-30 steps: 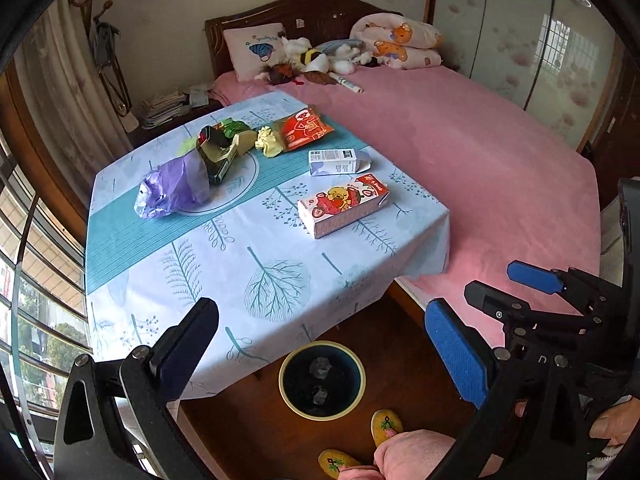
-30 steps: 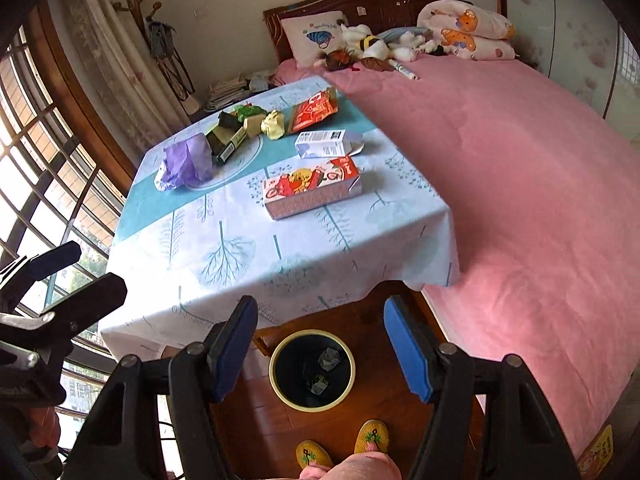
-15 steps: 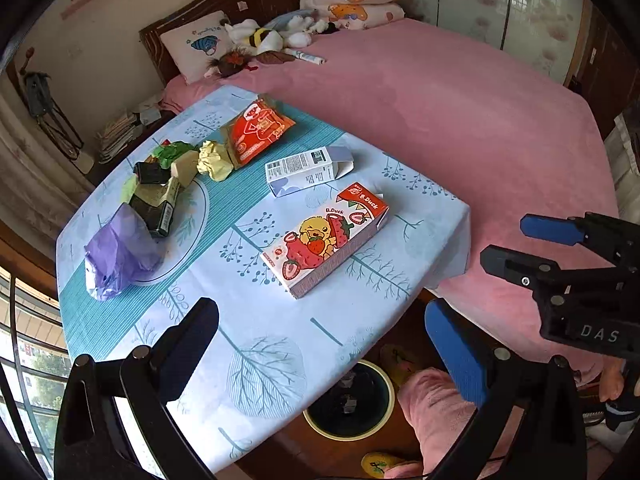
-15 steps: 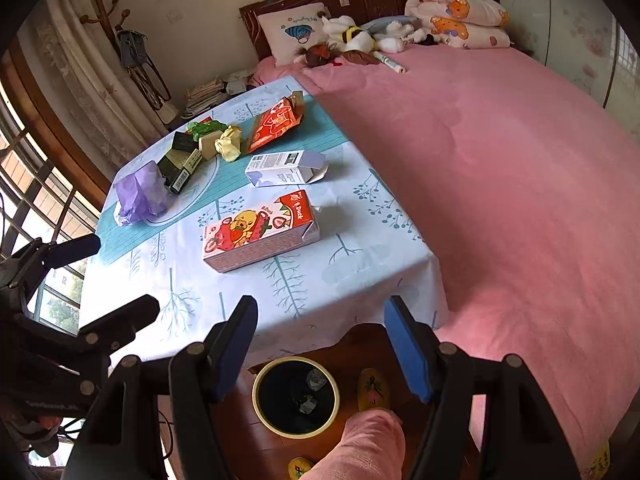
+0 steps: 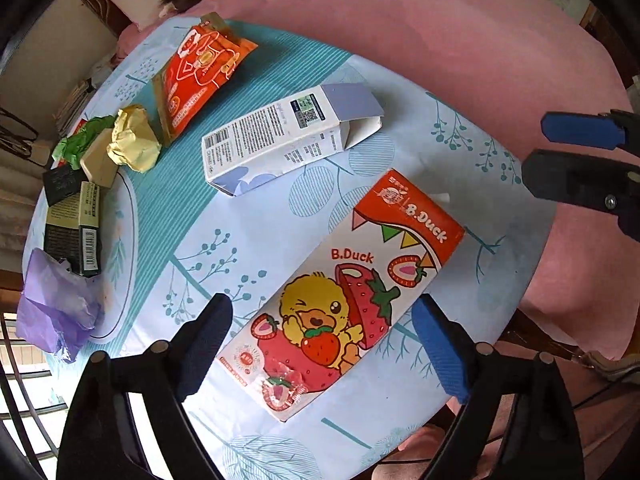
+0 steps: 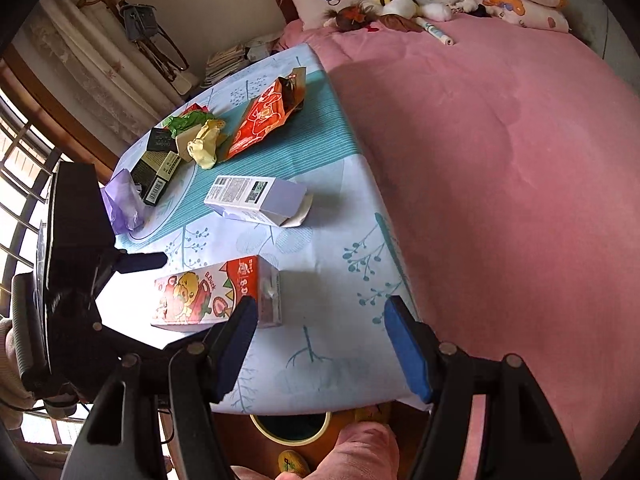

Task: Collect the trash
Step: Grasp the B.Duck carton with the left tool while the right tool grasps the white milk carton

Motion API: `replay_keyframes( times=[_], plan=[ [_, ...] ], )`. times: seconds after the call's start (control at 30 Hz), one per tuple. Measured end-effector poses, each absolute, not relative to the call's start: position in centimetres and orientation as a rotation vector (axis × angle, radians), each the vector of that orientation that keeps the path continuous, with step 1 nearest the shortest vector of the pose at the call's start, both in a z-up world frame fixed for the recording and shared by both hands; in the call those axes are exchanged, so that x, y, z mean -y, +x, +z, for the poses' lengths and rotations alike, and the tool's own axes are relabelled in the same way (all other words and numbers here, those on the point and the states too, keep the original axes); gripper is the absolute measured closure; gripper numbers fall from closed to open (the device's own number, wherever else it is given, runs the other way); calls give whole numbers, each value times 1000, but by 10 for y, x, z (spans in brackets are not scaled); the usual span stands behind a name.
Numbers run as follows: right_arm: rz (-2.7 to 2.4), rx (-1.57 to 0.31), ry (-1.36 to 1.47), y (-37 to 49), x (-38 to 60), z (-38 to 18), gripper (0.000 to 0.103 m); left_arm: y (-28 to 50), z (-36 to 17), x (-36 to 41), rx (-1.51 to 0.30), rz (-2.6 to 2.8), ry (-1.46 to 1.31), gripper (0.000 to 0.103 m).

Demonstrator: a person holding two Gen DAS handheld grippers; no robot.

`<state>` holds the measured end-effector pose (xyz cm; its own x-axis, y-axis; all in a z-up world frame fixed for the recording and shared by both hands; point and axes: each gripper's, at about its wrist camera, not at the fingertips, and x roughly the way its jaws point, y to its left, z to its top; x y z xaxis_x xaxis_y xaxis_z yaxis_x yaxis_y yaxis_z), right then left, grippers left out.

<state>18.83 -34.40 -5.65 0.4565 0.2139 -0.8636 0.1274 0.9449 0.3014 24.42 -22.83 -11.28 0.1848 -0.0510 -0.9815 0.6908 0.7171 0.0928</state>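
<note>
Bedside tabletop (image 5: 248, 240), low centre: left gripper (image 5: 322, 344) fingers wide apart, empty, straddling strawberry carton (image 5: 344, 300); skewed closing might shove it off the edge.

Carton (image 5: 344, 300) before box (image 5: 288, 140) on table (image 5: 240, 240).

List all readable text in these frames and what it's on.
"B.Duck": twice on the strawberry carton, in white on its red end and in red above the yellow duck.
White and lilac box: barcode, QR code and fine print, too small to read.
Orange snack bag: lettering illegible.
Dark green boxes: barcode and print, unreadable.
</note>
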Motion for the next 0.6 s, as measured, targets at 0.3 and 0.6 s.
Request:
replay_keyframes(
  times=[0.3, 0.6],
  plan=[
    [193, -1119, 191, 246, 327, -61, 37, 258, -111, 217, -1321, -489, 439, 51],
    [322, -1131, -11, 299, 284, -70, 37, 271, -96, 172, -1303, -309, 235, 54]
  ],
)
